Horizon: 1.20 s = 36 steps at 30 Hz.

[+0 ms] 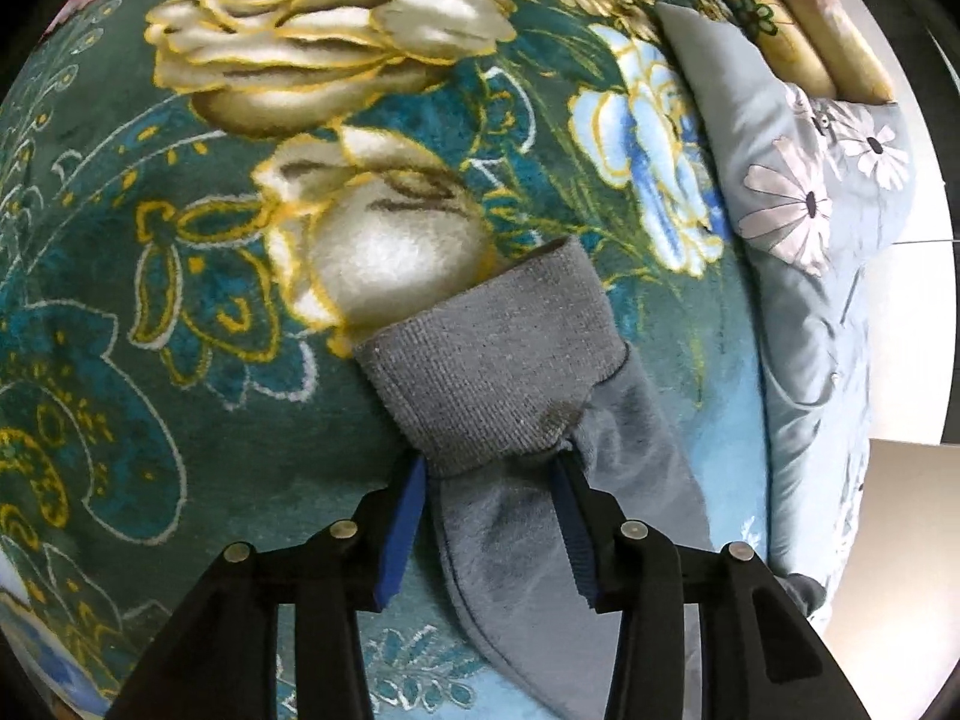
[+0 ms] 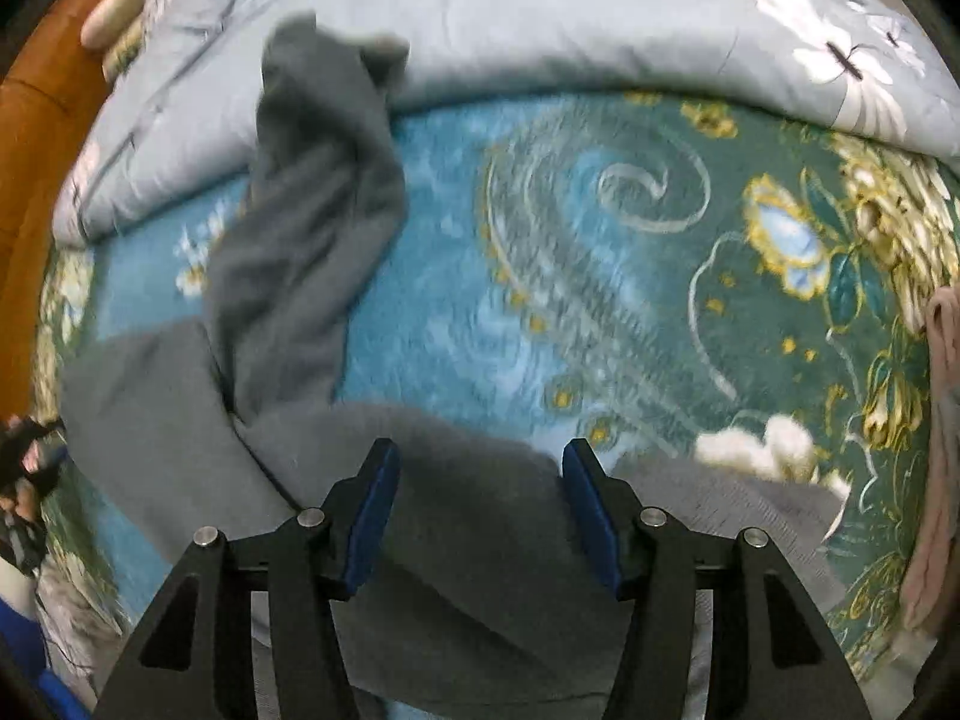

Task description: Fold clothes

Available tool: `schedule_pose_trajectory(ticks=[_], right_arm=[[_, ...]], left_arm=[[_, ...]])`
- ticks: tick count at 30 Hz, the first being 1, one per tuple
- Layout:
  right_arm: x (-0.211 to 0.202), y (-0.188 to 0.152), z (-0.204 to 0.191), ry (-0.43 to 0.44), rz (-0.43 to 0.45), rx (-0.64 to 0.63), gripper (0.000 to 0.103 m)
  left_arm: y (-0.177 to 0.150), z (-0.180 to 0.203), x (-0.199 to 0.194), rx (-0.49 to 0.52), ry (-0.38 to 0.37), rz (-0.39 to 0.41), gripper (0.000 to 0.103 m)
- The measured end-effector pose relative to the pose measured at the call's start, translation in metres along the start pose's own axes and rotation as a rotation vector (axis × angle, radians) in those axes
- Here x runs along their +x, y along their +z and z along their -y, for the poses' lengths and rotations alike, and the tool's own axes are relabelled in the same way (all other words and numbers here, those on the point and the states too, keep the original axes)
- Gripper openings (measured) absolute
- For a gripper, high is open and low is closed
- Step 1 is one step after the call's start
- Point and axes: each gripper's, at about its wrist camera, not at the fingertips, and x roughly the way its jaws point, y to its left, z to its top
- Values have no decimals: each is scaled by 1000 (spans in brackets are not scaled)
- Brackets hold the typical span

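Observation:
A grey sweatshirt lies on the teal floral blanket (image 1: 180, 360). In the left wrist view its sleeve, with a ribbed cuff (image 1: 498, 360), runs between the jaws of my left gripper (image 1: 489, 474). Those jaws stand apart on either side of the sleeve, which rests on the blanket rather than being pinched. In the right wrist view the sweatshirt's body (image 2: 468, 540) is spread under my right gripper (image 2: 480, 456), which is open and points down with nothing pinched. One sleeve (image 2: 318, 228) stretches away toward the quilt. This view is blurred.
A pale blue floral quilt (image 1: 810, 240) is bunched along the blanket's edge (image 2: 540, 30). Two rolled bolsters (image 1: 828, 36) lie by an orange wooden headboard (image 2: 36, 120). A pink cloth (image 2: 942, 450) sits at the right edge. A person's hand (image 2: 24, 468) shows at far left.

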Motion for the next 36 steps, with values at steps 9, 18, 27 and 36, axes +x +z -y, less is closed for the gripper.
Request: schedule_pose_trajectory(ticks=[9, 18, 27, 36], right_arm=[[-50, -23, 4, -33, 138, 116, 2], [-173, 73, 8, -94, 530, 148, 2], [-90, 151, 19, -145, 378, 245, 2], [-94, 103, 36, -77, 419, 244, 37]], left_arm=[[-1, 52, -29, 153, -30, 104, 11], [49, 178, -122, 383, -341, 352, 11], [82, 234, -8, 371, -109, 186, 11], [40, 211, 25, 394, -106, 9, 54]])
